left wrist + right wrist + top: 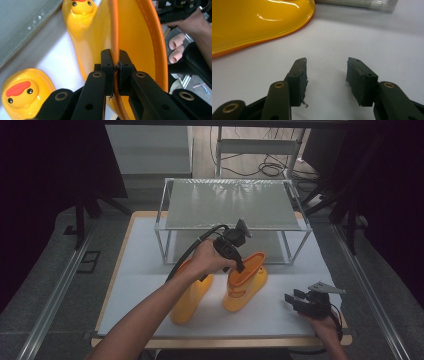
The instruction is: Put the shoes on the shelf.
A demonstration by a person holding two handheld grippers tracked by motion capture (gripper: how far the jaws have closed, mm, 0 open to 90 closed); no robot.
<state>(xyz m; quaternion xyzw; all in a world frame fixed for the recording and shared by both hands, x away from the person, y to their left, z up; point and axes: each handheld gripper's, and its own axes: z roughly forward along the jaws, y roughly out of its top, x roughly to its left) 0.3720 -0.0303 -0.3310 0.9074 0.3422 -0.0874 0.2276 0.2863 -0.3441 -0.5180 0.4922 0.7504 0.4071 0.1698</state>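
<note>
Nearest the camera, the right gripper (300,301) is held with jaws wide and empty, while the right boot's (245,282) orange rim is pinched by the left gripper (241,268), both boots seemingly not yet shelved on the rack (232,205) behind.

Two yellow duck-faced boots (245,282) stand upright — side by side.

Two glossy yellow rubbery-plastic duck-face boots (245,282) are catching glare, smooth w/ an orange rim. The matt black plastic left gripper (114,65) is showing brass-looking rivets; the right gripper (326,75) is wearing rough, worn pads. The matt white table sheet (150,270) is lying over a wood-edged board; the metal-framed shelf (232,202) is shining.
</note>
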